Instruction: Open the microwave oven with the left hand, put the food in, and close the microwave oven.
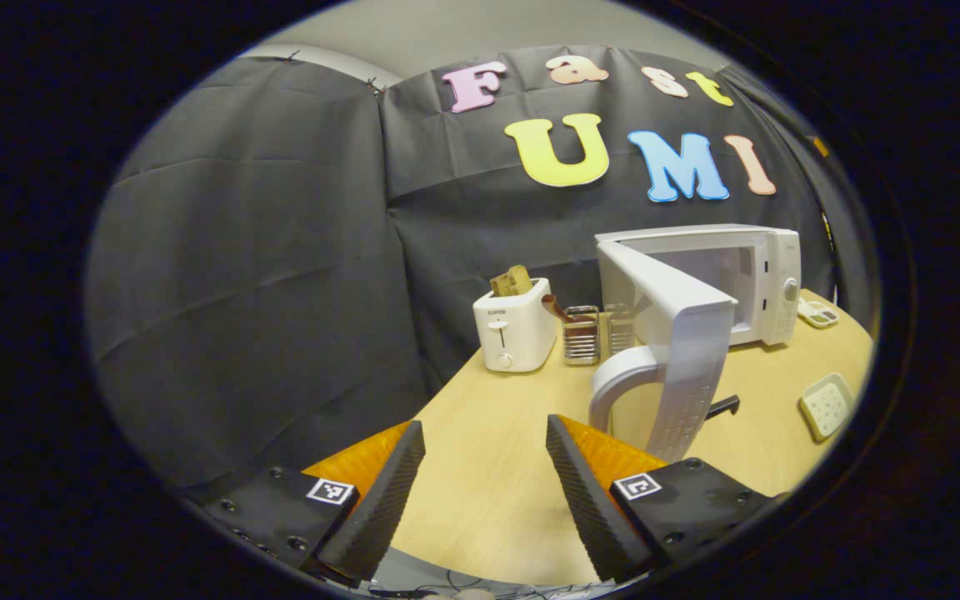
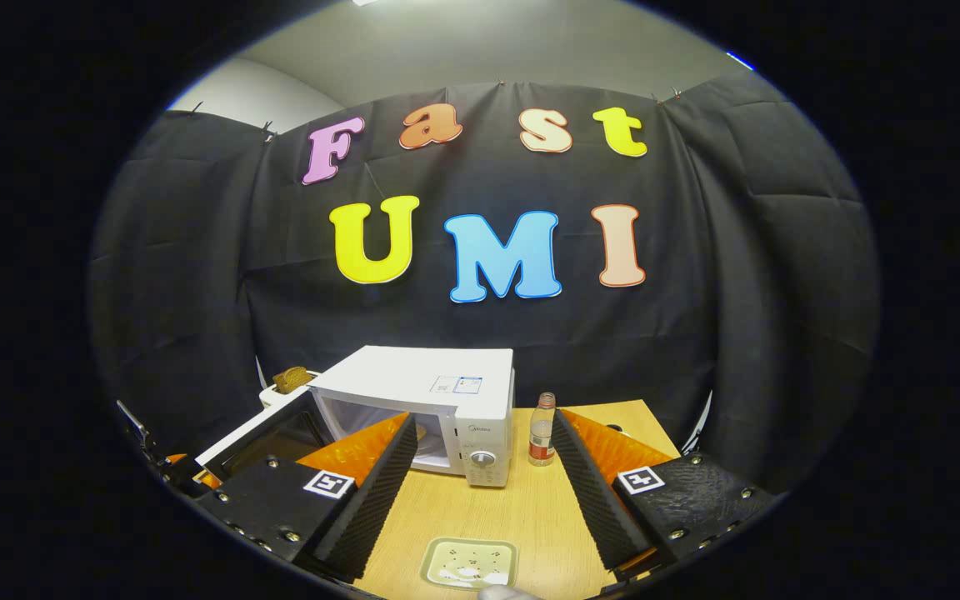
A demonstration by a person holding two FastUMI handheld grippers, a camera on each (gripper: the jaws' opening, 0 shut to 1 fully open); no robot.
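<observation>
The white microwave stands at the right of the wooden table, its door swung wide open toward me with the curved handle in front. My left gripper is open and empty, low over the table, just left of the handle and apart from it. In the right gripper view the microwave faces me, door open to the left. A pale square dish of food lies on the table below my open right gripper; the same dish lies right of the door.
A white toaster holding bread and two glass holders stand left of the microwave. A small bottle stands at the microwave's right side. Another small tray sits by the control panel. The table edge runs along the left.
</observation>
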